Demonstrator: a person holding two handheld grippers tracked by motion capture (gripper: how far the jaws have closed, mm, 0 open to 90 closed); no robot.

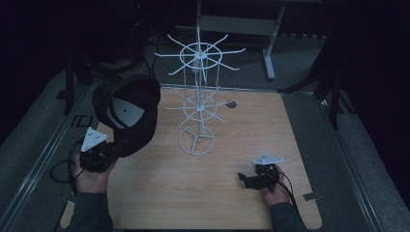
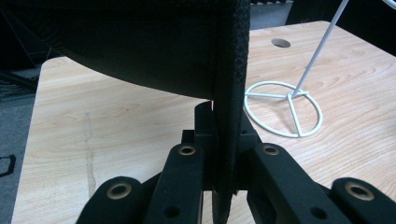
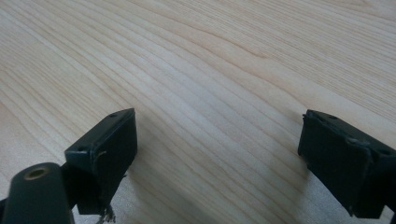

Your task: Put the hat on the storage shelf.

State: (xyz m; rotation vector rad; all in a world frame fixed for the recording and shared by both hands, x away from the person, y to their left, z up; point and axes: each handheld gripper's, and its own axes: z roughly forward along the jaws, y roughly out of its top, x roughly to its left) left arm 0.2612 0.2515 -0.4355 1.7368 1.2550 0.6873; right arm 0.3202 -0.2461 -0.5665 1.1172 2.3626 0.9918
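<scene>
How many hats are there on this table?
1. A black cap, held up over the table's left edge by the left gripper, whose jaws pinch its edge. The wire rack beside it carries none.

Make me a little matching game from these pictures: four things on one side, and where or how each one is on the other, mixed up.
Things:
1. cap
2. wire stand
3. right gripper
4. left gripper

States:
A. open, low over bare wood
B. upright on its ring base, mid-table
C. shut on a fabric edge
D. held up above the table's left side

Pairs: 1-D, 2-B, 3-A, 4-C
</scene>
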